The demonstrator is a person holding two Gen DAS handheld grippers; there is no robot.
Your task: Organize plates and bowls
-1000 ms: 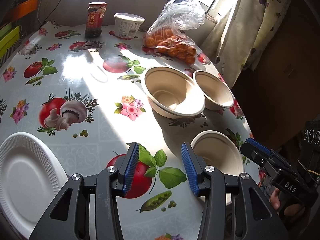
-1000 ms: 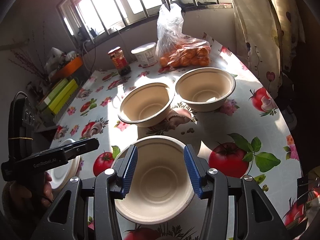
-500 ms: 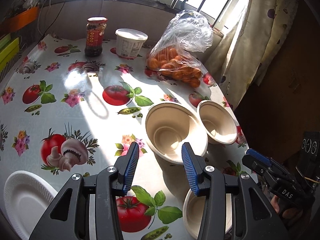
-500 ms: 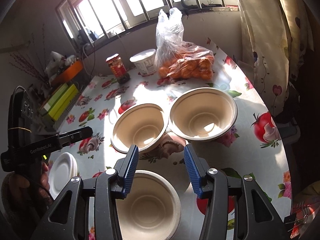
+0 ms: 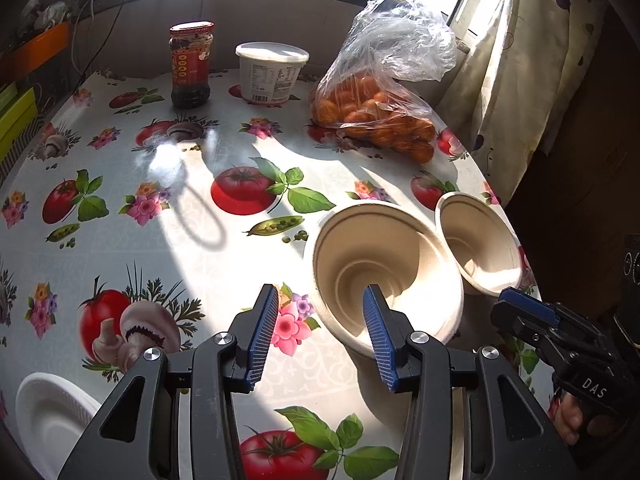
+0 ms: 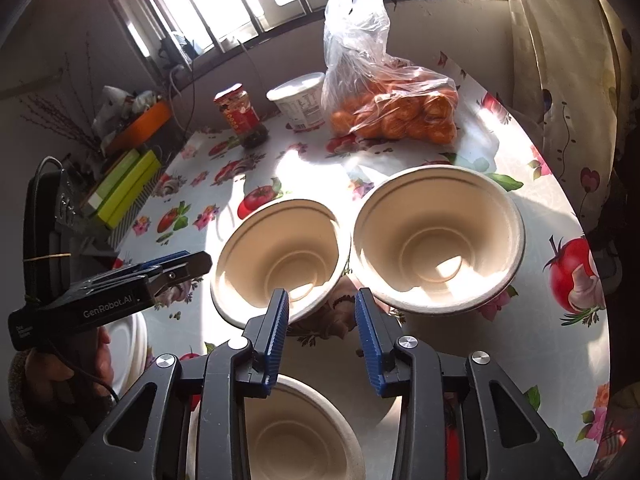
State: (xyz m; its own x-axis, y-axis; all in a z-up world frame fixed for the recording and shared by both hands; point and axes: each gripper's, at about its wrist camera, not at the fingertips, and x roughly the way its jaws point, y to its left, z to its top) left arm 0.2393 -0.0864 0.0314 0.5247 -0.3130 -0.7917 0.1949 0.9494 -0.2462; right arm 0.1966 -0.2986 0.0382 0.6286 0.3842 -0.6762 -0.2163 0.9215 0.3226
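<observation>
Three beige paper bowls stand on the table. In the left wrist view the middle bowl (image 5: 384, 264) is just ahead of my open, empty left gripper (image 5: 320, 336), whose right finger overlaps its near rim; a second bowl (image 5: 480, 244) stands to its right. A white foam plate (image 5: 52, 420) lies at the bottom left. In the right wrist view my open, empty right gripper (image 6: 320, 340) hovers above the near bowl (image 6: 296, 440), with the middle bowl (image 6: 280, 256) and the right bowl (image 6: 438, 236) ahead. The left gripper (image 6: 172, 268) shows at left.
A dark sauce jar (image 5: 191, 64), a white tub (image 5: 272, 72) and a plastic bag of oranges (image 5: 380, 112) stand at the back of the table (image 5: 168, 208). A curtain (image 5: 520, 60) hangs to the right. Green boxes (image 6: 120, 188) lie left of the table.
Both grippers have moved forward toward the window, still open. The near bowl has slid under the right gripper, and the middle bowl has come up to the left gripper's right finger.
</observation>
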